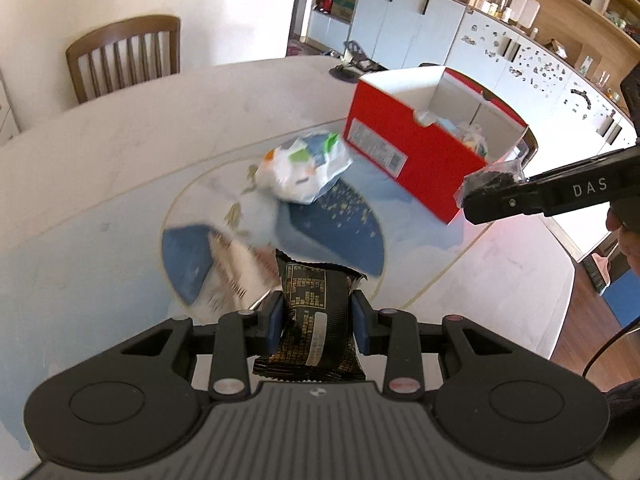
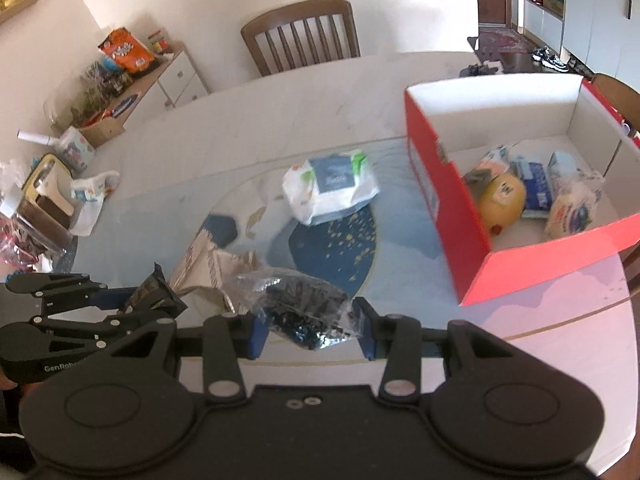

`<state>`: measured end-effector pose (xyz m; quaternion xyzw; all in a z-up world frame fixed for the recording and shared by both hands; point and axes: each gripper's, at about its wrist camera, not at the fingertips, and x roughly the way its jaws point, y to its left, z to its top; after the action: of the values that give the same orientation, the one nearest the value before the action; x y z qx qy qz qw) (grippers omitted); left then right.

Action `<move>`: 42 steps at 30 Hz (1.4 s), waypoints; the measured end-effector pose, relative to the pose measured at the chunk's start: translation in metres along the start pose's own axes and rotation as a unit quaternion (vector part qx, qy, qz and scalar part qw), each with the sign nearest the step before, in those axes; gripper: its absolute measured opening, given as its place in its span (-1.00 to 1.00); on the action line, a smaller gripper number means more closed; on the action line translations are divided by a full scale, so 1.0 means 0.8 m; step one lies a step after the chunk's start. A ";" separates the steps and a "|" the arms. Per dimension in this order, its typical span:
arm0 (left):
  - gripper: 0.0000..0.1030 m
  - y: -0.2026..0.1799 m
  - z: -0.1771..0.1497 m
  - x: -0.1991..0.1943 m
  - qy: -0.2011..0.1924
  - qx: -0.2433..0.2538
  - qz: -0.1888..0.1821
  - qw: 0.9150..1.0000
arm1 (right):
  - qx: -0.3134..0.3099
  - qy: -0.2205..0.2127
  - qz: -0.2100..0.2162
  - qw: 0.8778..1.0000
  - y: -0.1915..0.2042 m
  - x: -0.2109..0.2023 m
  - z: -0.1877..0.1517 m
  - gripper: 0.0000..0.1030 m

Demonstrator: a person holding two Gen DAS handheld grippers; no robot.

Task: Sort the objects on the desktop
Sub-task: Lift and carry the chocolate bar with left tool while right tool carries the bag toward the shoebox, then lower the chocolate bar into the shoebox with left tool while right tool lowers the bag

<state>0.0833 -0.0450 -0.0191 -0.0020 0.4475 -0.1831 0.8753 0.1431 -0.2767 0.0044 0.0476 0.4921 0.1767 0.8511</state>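
A black snack packet with gold print sits low in the centre of the left wrist frame, clamped between the blue pads of the left gripper. In the right wrist view, the right gripper pinches a clear plastic bag of dark pieces at bottom centre, with the left gripper and its packet at lower left. Beyond them, mid-frame, a white wet-wipes pack lies on the pale table, touching a dark blue patterned patch. A beige printed wrapper lies just beside the grippers. At right stands an open red shoebox holding a yellow round item and several small packets. A wooden chair stands at the table's far edge.
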 end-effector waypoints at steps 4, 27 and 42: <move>-0.36 -0.020 0.018 0.002 -0.008 0.008 -0.003 1.000 | 0.000 -0.014 0.001 1.000 -0.019 -0.014 0.011 -0.18; -0.36 -0.150 0.120 0.069 -0.005 0.064 -0.023 0.998 | 0.012 -0.038 -0.025 0.999 -0.161 -0.061 0.050 -0.18; -0.36 -0.210 0.192 0.119 0.003 0.107 -0.035 0.994 | 0.036 -0.038 -0.039 0.998 -0.243 -0.056 0.086 -0.18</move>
<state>0.2009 -0.2567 0.0267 0.0770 0.4275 -0.2604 0.8623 0.2308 -0.4674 0.0262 0.0658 0.4671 0.1240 0.8730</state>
